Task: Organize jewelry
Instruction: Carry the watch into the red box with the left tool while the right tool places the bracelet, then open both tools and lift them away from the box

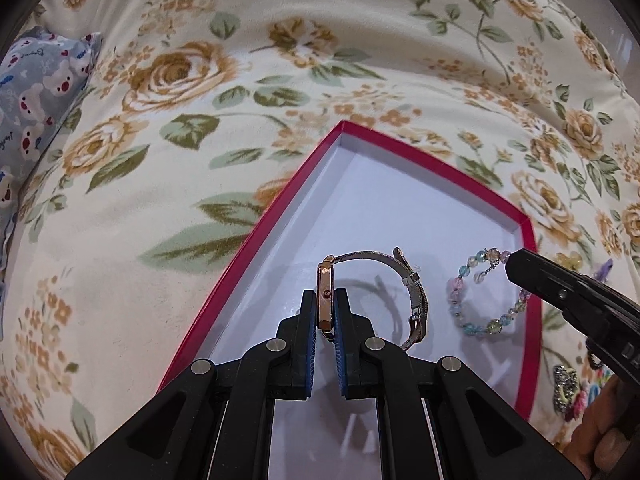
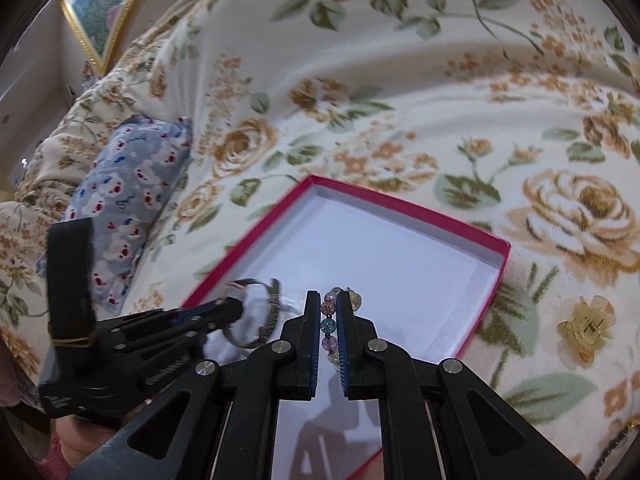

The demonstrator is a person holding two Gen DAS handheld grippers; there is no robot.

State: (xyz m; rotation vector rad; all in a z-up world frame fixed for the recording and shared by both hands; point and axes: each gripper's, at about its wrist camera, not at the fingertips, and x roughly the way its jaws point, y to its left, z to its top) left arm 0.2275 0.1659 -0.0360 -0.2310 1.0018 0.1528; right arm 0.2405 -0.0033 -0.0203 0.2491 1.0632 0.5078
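1. L gripper (image 1: 327, 300): fingers (image 1: 307, 320) pinch the watch (image 1: 325, 296) by its rose-gold case, case edge-on between the blue pads. Mesh strap loops out to the right of the fingers, hanging over the box floor.
2. R gripper (image 2: 329, 308): fingers (image 2: 310, 320) pinch the bead bracelet (image 2: 329, 325); pastel beads run in a line between the pads, a few poking past the tips. In the left wrist view the rest of the loop hangs free below the tips.
3. Red box (image 1: 256, 240), white inside, lies open on the floral bedspread (image 1: 180, 80). Both pieces are over its near end, watch left, bracelet right, near each other but apart.
4. Yellow flower hair clip (image 2: 586, 330) on the bedspread, right of box, outside it.
5. Blue bear-print pillow (image 2: 128, 208) far left.
6. Rhinestone piece (image 1: 564, 386) on the bedspread just right of the box's near-right wall; blurry.
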